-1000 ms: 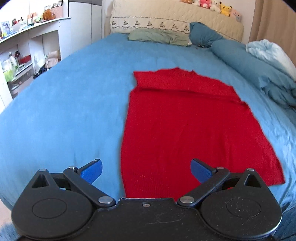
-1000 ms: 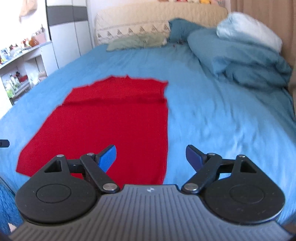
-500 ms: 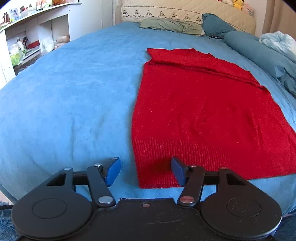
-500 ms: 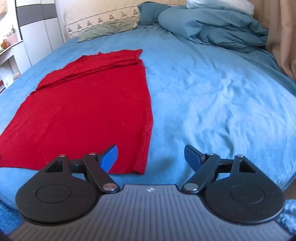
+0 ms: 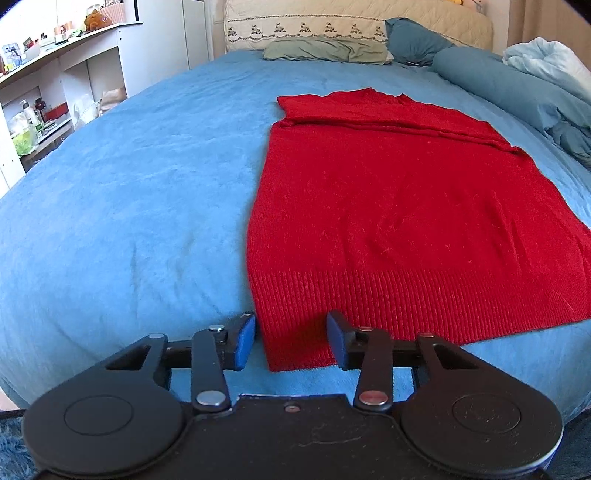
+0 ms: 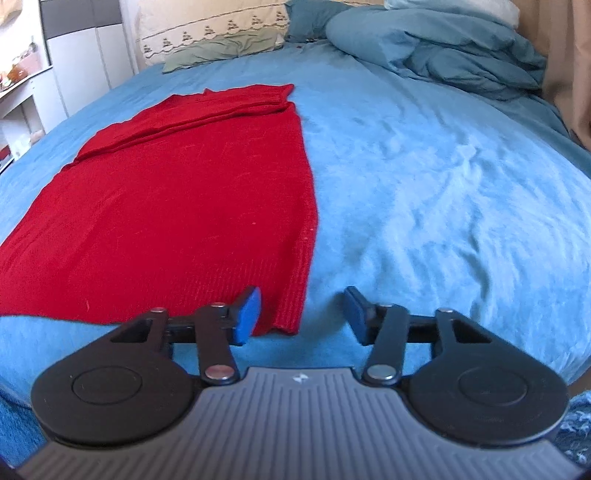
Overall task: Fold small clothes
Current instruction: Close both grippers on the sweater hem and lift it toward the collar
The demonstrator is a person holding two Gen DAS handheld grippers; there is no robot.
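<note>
A bed [image 5: 129, 192] with a blue cover fills the room. At the far end: a cream quilted headboard [image 5: 354, 22] and pillows [image 5: 325, 50]. Far right: a bunched blue duvet [image 6: 443, 48]. Left: white shelving [image 5: 48, 85] holding small, indistinct items, possibly bottles.

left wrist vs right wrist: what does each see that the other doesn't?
Left wrist only: the sweater's left hem corner between the open left claw, and white shelves holding bottles.

Right wrist only: the right hem corner between the open right claw, and a beige curtain.

Both: red sweater flat on the blue bedspread, green pillow, blue duvet.
</note>
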